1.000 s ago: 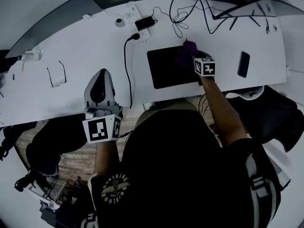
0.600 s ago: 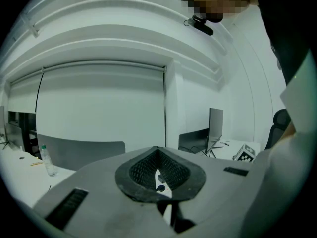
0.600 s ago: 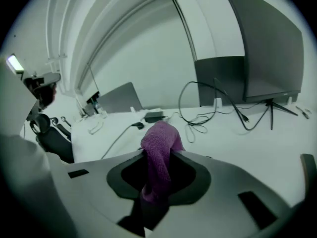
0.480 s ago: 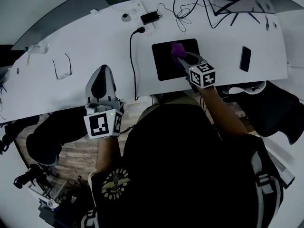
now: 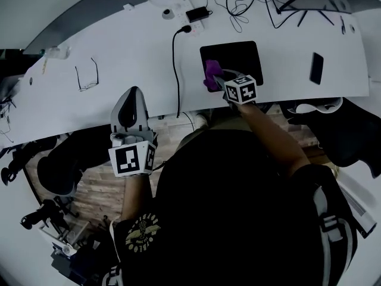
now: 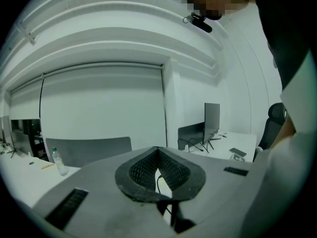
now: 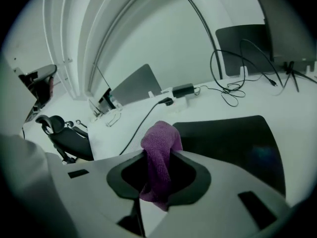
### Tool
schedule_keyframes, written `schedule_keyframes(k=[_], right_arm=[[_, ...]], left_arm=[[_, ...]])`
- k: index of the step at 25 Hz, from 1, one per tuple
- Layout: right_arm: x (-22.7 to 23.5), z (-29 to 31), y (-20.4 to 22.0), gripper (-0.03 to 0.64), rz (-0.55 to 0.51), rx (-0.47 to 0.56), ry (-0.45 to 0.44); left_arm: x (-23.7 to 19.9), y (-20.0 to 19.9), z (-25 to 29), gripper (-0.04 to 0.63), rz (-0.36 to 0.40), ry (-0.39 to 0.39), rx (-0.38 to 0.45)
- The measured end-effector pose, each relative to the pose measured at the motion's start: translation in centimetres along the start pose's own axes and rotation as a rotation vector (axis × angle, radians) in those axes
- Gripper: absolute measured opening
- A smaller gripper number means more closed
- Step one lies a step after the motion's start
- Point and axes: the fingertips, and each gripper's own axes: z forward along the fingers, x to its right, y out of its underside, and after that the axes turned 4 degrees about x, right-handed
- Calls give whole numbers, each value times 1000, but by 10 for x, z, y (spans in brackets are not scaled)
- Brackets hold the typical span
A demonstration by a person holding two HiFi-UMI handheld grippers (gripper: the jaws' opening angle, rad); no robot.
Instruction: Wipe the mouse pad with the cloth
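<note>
A black mouse pad [image 5: 238, 55] lies on the white desk [image 5: 119, 46], also seen in the right gripper view as the dark mouse pad [image 7: 233, 138]. My right gripper [image 5: 215, 79] is shut on a purple cloth [image 5: 211, 74], which sits at the pad's near left corner. In the right gripper view the cloth [image 7: 159, 157] is pinched between the jaws and bulges out past them. My left gripper [image 5: 129, 103] hangs at the desk's near edge, far left of the pad. Its jaws in the left gripper view [image 6: 157, 172] are shut with nothing in them.
A black cable [image 5: 176, 70] runs down the desk left of the pad from a power strip [image 5: 193, 18]. Glasses [image 5: 88, 76] lie far left, a phone [image 5: 317, 68] right of the pad. Tangled cables [image 5: 250, 8] sit behind the pad.
My right gripper has drawn the cloth from the pad's far right across to its near left corner. The left gripper has held its place by the desk edge.
</note>
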Motion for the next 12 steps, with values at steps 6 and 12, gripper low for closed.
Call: schedule_keyframes(k=[6,12], right_arm=[[61,-17,22,87,2,-37,154],[118,-50,38,87,7,-59,293]], left_arm=[[2,2,-10,2,20,4,-13],[12,-6,-6,2,27,46,22]])
